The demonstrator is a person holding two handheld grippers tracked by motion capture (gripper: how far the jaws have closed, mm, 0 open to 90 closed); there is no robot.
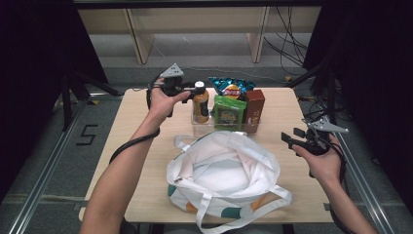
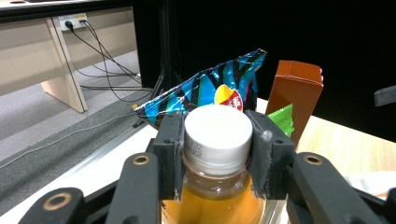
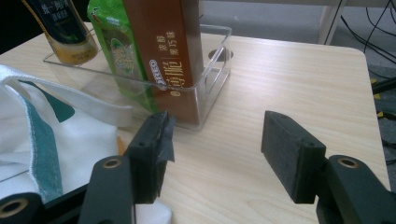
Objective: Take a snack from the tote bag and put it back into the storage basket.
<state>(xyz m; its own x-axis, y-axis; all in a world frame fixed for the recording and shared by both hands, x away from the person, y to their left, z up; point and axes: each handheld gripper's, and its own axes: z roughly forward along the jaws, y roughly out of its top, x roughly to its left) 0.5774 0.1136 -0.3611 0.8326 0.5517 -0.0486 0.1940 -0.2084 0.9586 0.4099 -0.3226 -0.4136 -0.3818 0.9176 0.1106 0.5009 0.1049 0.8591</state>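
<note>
Bottle of amber drink stands at the left end of the clear tray, behind my open tote bag; from the high view my left gripper sits at its cap. In the left gripper view both pads clamp the white cap only, so the bottle could swing or slip out on lifting and knock the chip bag just behind. In the right gripper view my right gripper gapes empty before the tray, beside the brown carton.

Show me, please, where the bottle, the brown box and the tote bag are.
bottle (image 2: 217, 133): left gripper view, white cap.
brown box (image 3: 168, 51): right gripper view, printed front face.
tote bag (image 1: 229, 170): high view, white inside.
</note>
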